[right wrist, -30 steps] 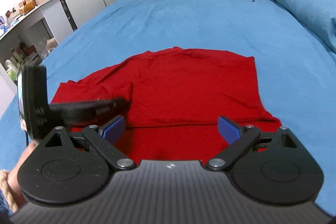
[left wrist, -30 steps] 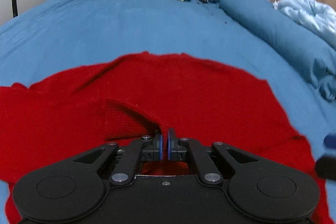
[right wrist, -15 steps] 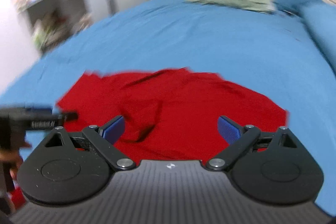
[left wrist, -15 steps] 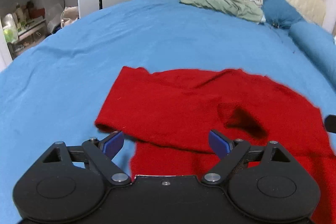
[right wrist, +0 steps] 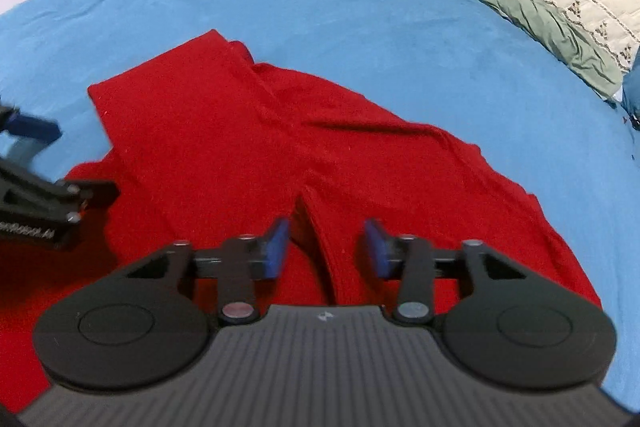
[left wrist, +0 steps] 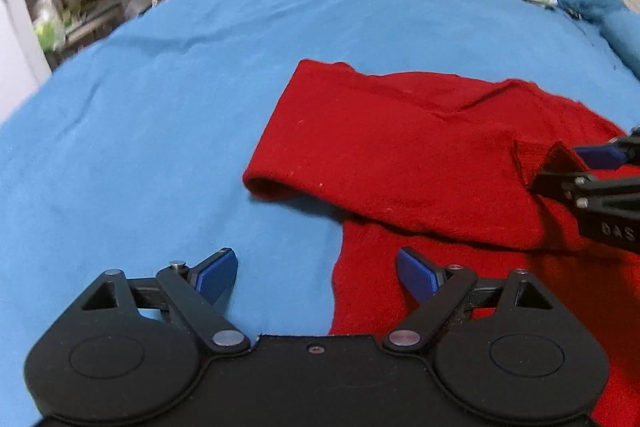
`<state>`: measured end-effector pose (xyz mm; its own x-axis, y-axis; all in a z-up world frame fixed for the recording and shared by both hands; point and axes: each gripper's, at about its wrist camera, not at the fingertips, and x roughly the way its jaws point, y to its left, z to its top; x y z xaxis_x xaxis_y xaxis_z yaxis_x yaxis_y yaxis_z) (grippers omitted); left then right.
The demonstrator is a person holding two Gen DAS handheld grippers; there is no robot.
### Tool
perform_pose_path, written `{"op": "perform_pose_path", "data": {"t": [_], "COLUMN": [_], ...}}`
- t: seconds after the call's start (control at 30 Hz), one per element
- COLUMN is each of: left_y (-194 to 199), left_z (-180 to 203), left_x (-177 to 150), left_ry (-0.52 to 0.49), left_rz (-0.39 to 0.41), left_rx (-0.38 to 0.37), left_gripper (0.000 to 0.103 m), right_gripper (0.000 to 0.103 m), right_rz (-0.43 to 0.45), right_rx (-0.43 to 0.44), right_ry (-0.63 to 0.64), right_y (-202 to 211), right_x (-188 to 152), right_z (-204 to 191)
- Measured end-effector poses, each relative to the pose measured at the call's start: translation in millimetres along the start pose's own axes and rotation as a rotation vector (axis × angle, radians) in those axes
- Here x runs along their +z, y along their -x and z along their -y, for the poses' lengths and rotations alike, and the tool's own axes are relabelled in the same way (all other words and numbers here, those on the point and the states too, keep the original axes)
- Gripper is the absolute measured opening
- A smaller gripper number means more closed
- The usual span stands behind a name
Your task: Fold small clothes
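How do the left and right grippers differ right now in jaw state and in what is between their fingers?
The left gripper stands wide open, while the right gripper has its jaws closing. Between the left's fingers lie bare blue sheet and the red garment edge, nothing raised; between the right's stands a raised fold of that garment, not yet pinched. Both have blue pads and point down at the garment.

We see the left gripper (left wrist: 316, 277) angled downward with its blue pads spread wide and nothing between them. The right gripper (right wrist: 326, 247) also points downward, its jaws closing around a raised fold of fabric, pads not yet pressing it.
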<state>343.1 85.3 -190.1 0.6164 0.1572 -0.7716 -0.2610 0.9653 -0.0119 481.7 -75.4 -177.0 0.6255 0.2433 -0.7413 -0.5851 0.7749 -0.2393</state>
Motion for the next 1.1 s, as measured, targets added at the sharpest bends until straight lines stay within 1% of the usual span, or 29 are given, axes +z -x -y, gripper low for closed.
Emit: {"op": "perform_pose_path", "data": {"t": [0.03,0.1,0.2,0.3,0.4,0.5,0.57,0.63,0.73,0.83,0.93,1.0,1.03,1.1], "left_y": [0,-2,-8,-9,-11,-15,-16,-19,-22,-24,-23,-24,-24,-25], "left_z": [-1,2,3,-1,-3,-3,-3,-3,-4,-6,-6,-5,-5,-5], "left_x": [0,0,0,1,2,2,3,3,4,6,6,5,5,4], "left_ry": [0.004,0.000,-0.006,0.013,0.033,0.042,0.053,0.049,0.040,0.041,0.046,0.040,0.039,0.031], "left_rz": [0.004,0.011,0.027,0.044,0.066,0.084,0.103,0.113,0.134,0.143,0.144,0.142,0.144,0.143], "left_rx": [0.000,0.005,0.005,-0.003,-0.008,-0.006,-0.014,-0.015,-0.019,-0.020,-0.017,-0.012,-0.011,-0.005], "left_gripper": [0.090,0.090,0.090,0.090,0.090,0.090,0.090,0.090,0.090,0.090,0.087,0.087,0.087,0.087], "right_gripper": [0.037,0.022,0.021,0.020,0.020,0.020,0.020,0.020,0.020,0.020,0.020,0.020,0.020,0.020], "right_rz": [-0.002,-0.005,0.023,0.076,0.130,0.174,0.182,0.177,0.163,0.175,0.230,0.251,0.252,0.220], "right_rx": [0.002,0.017,-0.002,-0.049,-0.124,-0.209,-0.261,-0.276,-0.299,-0.307,-0.341,-0.376,-0.394,-0.388], "right_ry": [-0.003,-0.014,-0.077,-0.198,-0.348,-0.453,-0.497,-0.549,-0.574,-0.600,-0.668,-0.719,-0.735,-0.756], "right_y": [-3,-7,-1,16,41,63,71,76,80,83,93,98,99,92], "right_x": [1,1,1,-6,-22,-45,-64,-81,-101,-108,-115,-126,-131,-142], "right_z": [1,3,15,40,72,102,120,138,154,164,177,189,193,198]}}
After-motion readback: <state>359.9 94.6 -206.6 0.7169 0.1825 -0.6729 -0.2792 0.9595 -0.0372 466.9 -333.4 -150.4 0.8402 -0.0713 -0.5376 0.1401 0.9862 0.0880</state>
